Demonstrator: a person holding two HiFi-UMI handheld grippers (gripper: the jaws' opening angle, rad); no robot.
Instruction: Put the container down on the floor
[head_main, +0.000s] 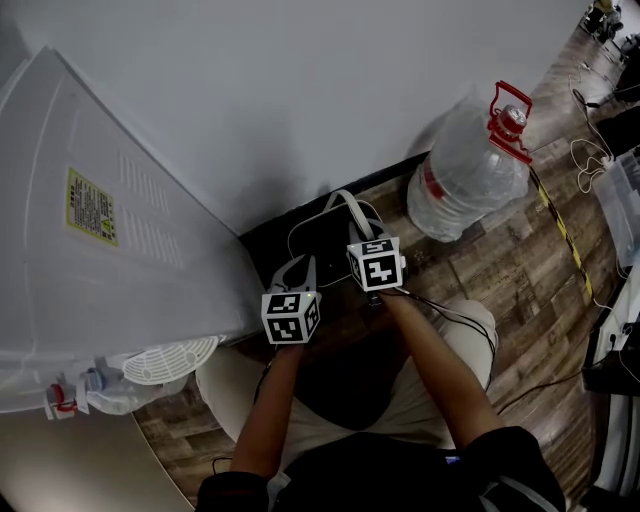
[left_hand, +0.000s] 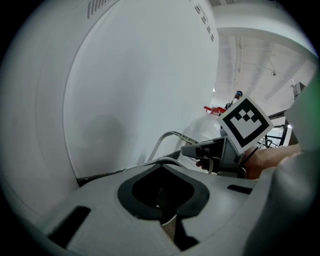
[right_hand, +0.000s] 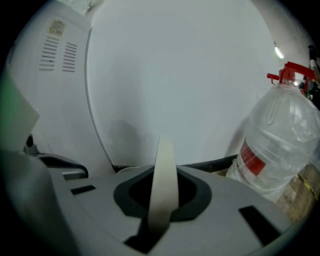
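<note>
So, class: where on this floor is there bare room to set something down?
The clearest patch is bare wood floor between the water bottle, the person's knee and the striped tape. Past the tape, cables and a plastic bin crowd the edge. Left, the white appliance fills the space.

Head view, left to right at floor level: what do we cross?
dispenser → left tool → right tool → bottle

Clear glossy plastic container (head_main: 465, 165); matt wood-grain floor (head_main: 520, 270).
</note>
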